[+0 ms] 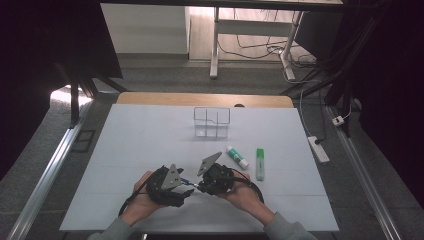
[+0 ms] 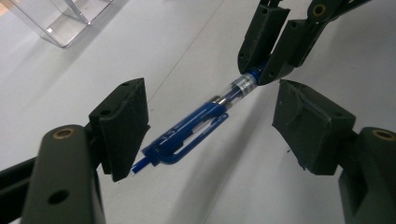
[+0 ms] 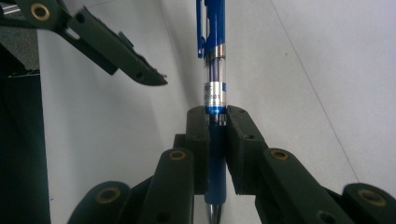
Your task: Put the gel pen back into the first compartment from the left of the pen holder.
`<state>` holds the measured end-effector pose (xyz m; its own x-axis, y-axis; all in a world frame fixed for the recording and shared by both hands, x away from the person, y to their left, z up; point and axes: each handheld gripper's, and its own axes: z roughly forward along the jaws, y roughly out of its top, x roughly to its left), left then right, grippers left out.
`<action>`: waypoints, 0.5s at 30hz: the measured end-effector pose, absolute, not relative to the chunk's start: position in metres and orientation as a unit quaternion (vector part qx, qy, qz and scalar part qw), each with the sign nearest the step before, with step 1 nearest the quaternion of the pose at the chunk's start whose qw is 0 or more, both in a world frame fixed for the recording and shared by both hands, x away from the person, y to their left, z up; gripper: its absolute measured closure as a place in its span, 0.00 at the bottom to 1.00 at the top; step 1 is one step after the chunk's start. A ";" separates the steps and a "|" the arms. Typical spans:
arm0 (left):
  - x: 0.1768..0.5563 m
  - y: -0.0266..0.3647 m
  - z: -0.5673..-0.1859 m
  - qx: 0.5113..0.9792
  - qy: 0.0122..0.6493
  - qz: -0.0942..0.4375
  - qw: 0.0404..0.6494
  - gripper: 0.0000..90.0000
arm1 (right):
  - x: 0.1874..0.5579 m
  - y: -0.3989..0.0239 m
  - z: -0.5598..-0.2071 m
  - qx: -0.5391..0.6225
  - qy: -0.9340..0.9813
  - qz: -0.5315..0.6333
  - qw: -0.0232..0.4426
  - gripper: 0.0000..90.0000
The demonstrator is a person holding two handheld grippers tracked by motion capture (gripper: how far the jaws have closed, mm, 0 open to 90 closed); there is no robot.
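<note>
Blue plastic, with a clear mid-section and a chrome tip: one retractable ballpoint pen (image 3: 214,93) was recorded, pinched at its grip end between the pressed-together jaws of the right gripper (image 3: 215,123) and held clear of the white table (image 1: 150,145). The barrel was seen to project straight ahead of that claw, clip end outermost; the hold near the tip is judged to have been chosen so that the clip end was left free for the other claw.

The left gripper (image 2: 210,121) was recorded spread wide, nothing being clamped. The clip and push-button end of the pen lay between its two pads, just beside the left-hand pad (image 2: 123,123); contact there could not be settled. A handover, or a two-handed working of the pen, is judged to have been in hand, the closing of the left claw not yet being done.

In the high view both grippers (image 1: 172,185) (image 1: 216,179) were seen close together, tip to tip, at the near edge of the table, each held in a hand. Items catalogued ahead of them:
- a glue stick (image 1: 237,157), white with a green cap, ahead of the right claw;
- a green highlighter (image 1: 260,163), just to its outer side;
- a clear divided organiser box (image 1: 211,122), farther ahead, well apart from both claws, apparently empty.

The tightness of the right claw's pinch was shown by the right gripper view, the spread of the left claw by the left gripper view; in the high view neither could be told.
</note>
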<state>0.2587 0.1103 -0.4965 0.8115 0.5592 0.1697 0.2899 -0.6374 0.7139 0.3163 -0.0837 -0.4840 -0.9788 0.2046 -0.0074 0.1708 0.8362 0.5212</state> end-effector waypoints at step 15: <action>0.259 0.102 -0.497 0.890 0.226 0.184 0.350 0.35 | 0.314 -0.083 -0.482 0.097 0.957 0.272 0.033 0.88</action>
<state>0.2593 0.1019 -0.4973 0.8297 0.5319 0.1693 0.2740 -0.6523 0.7067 0.3142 -0.0827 -0.4823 -0.9789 0.2043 -0.0098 0.1685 0.8326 0.5277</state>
